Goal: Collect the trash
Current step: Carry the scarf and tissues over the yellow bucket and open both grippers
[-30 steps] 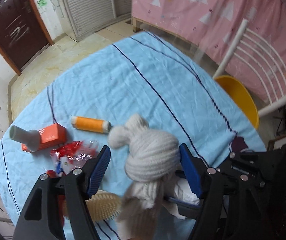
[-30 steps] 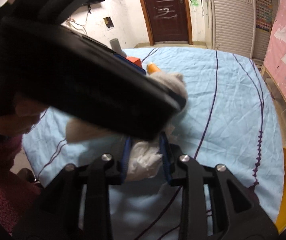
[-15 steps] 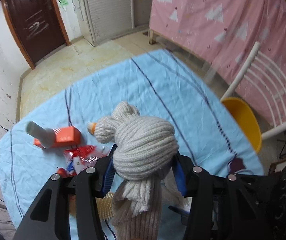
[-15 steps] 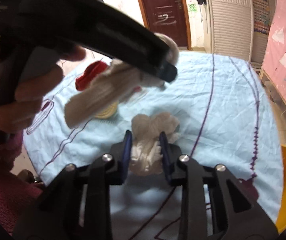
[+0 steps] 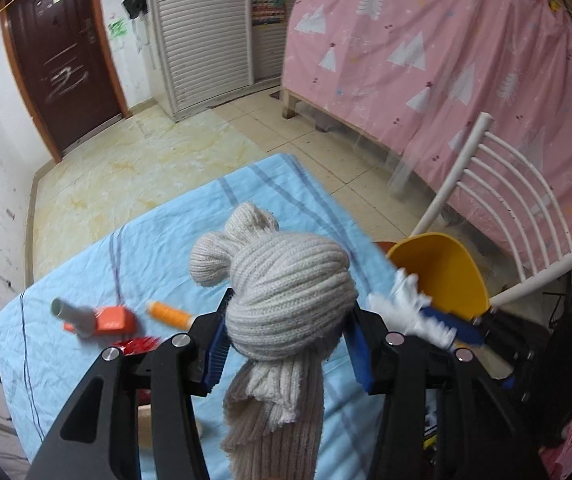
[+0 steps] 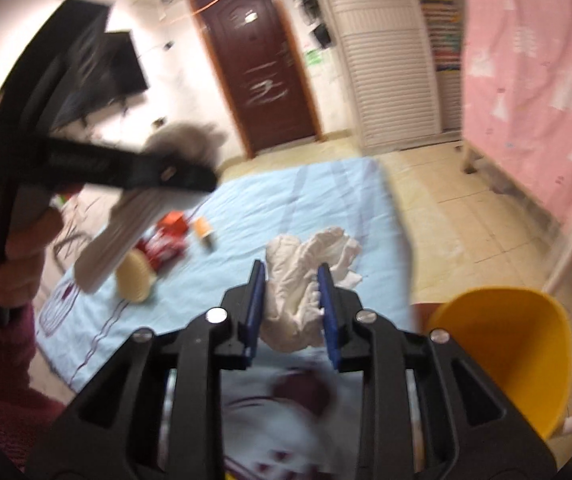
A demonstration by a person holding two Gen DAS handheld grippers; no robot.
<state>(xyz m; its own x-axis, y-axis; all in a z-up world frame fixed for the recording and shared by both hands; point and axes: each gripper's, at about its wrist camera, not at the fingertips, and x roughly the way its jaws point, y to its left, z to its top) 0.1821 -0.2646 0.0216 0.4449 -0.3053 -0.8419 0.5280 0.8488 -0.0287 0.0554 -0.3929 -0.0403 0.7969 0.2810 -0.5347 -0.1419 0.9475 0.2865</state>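
Observation:
My left gripper [image 5: 289, 332] is shut on a knotted grey knit sock [image 5: 286, 292], which it holds up above the blue tablecloth [image 5: 158, 248]; the sock's loose end hangs down between the fingers. My right gripper [image 6: 291, 292] is shut on a crumpled white tissue [image 6: 305, 272], lifted off the table near its right edge. A yellow bin [image 6: 501, 344] stands just to the right of the tissue, below table height. In the right wrist view the left gripper and the sock [image 6: 126, 232] show blurred at the upper left, held by a person's hand.
On the tablecloth lie an orange box [image 5: 112, 318] with a grey tube, an orange spool [image 5: 166, 312], a red wrapper [image 6: 162, 244] and a cream brush [image 6: 138, 280]. A white chair [image 5: 505, 200] stands behind the bin, with a pink curtain beyond.
The left gripper closed on the sock and raised it off the table. The right gripper lifted the tissue and carried it rightward toward the yellow bin.

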